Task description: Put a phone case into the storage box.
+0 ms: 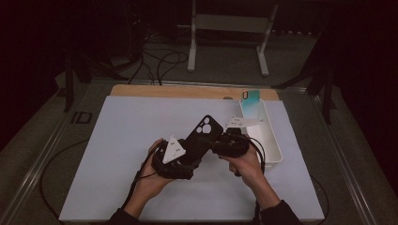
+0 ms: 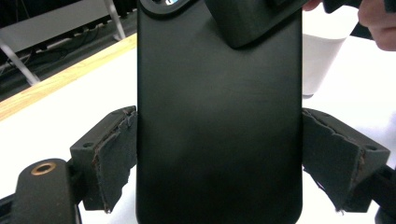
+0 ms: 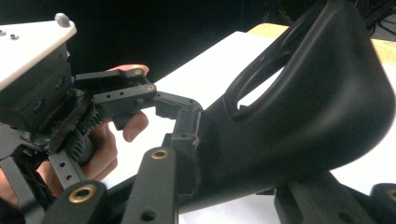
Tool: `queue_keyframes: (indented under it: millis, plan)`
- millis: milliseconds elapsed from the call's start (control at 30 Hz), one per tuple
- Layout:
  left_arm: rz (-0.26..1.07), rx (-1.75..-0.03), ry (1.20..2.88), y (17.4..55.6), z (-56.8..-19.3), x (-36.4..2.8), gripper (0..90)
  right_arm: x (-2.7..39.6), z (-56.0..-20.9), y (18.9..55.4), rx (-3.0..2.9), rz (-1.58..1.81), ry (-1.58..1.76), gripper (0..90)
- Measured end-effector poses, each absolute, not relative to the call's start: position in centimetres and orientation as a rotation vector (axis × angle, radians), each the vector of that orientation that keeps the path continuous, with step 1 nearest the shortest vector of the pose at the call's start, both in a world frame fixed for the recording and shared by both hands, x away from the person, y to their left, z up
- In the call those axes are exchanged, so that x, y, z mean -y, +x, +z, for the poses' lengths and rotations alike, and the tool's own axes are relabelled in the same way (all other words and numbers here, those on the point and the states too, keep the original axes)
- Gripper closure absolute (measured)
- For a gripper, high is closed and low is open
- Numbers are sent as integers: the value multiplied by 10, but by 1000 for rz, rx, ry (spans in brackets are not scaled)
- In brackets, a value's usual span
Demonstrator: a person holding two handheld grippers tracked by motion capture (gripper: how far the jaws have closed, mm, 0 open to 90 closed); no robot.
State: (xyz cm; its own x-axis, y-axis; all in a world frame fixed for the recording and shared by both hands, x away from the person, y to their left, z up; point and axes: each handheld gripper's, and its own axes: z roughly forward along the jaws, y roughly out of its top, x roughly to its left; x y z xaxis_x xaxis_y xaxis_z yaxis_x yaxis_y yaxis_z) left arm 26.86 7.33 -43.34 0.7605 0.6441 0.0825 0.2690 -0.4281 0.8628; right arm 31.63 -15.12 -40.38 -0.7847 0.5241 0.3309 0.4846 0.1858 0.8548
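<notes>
A black phone case (image 1: 202, 136) with a round camera cutout is held above the white mat between both grippers. My left gripper (image 1: 187, 152) is shut across the case's lower end: in the left gripper view its two worn pads (image 2: 116, 154) press on the long edges of the case (image 2: 219, 116). My right gripper (image 1: 219, 140) comes in from the right onto the case's upper end near the cutout. In the right gripper view the case (image 3: 303, 116) bulges between the jaws of my right gripper (image 3: 247, 163), and its left pad (image 3: 189, 135) lies against the case.
A white rectangular tray (image 1: 276, 149) stands just right of the hands, with a teal phone case (image 1: 251, 98) leaning at its far end. The white mat (image 1: 122, 140) covers a wooden table. A metal stand (image 1: 225, 28) and cables lie on the floor beyond.
</notes>
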Motion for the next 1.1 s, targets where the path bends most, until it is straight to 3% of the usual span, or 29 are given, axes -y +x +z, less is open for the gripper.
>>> queue_keyframes:
  millis: [533,567,600,667,700,1100]
  plan:
    - [542,-680,2034,268,-436,-73,156,146,-403,313,-2397,1716,1038,776]
    - [559,-696,2036,268,-437,-72,385,145,-402,313,-2389,1730,1025,804]
    - [559,-696,2036,268,-437,-72,337,144,-402,312,-2388,1722,1018,809]
    - [548,-685,2043,268,-437,-72,327,143,-401,311,-2384,1716,1017,811]
    - [534,-694,2036,269,-437,-73,327,143,-400,309,-2367,1678,995,856]
    - [443,-724,1993,275,-433,-86,279,149,-395,309,-2377,1676,930,858]
